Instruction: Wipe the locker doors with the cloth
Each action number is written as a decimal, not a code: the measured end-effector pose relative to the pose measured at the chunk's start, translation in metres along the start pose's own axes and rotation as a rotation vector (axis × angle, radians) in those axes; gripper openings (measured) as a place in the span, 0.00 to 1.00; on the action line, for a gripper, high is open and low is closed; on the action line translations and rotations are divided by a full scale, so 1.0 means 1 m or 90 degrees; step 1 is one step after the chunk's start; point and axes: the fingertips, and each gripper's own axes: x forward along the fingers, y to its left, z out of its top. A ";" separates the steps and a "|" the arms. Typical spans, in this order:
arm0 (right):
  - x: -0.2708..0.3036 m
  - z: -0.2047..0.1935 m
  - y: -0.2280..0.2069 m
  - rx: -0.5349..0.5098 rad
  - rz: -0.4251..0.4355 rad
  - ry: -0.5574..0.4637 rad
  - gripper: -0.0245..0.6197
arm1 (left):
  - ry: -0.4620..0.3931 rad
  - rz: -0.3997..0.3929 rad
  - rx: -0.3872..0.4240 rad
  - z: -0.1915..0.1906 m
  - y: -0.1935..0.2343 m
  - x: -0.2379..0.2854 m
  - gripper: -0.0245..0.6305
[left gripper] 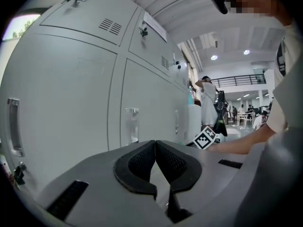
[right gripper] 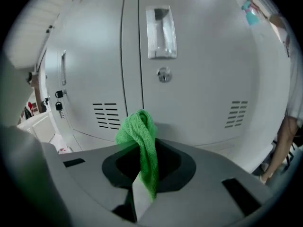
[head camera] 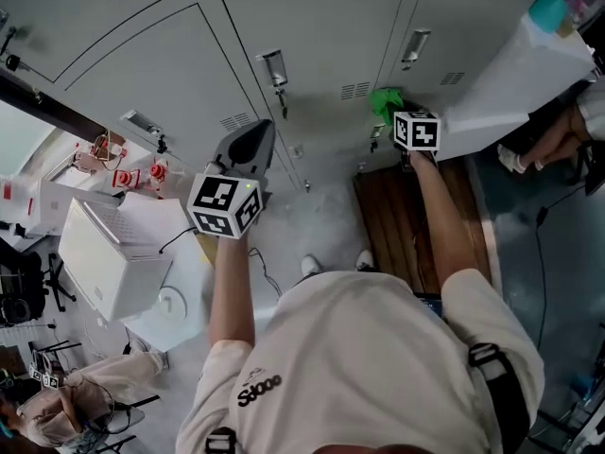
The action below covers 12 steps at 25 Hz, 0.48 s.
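Observation:
A green cloth (right gripper: 140, 137) sticks up from between the jaws of my right gripper (right gripper: 144, 167), which is shut on it. The cloth's tip is close to the grey locker door (right gripper: 203, 93), below its handle (right gripper: 162, 32) and lock (right gripper: 164, 74). In the head view the cloth (head camera: 385, 101) is bunched against the lockers just above the right gripper (head camera: 408, 121). My left gripper (head camera: 248, 145) is held out toward a lower locker door (head camera: 170, 74), apart from it. Its black pads (left gripper: 142, 162) meet with nothing between them.
An open white locker door (head camera: 510, 83) stands at the right. A wooden bench (head camera: 421, 225) lies below the right gripper. White boxes and a table (head camera: 113, 253) are at the left. People stand in the hall beyond (left gripper: 206, 100). Padlocks (right gripper: 57, 105) hang on lockers.

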 end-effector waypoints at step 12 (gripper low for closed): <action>-0.147 0.096 -0.008 -0.033 0.017 -0.164 0.11 | -0.040 0.011 0.081 0.032 -0.036 0.043 0.07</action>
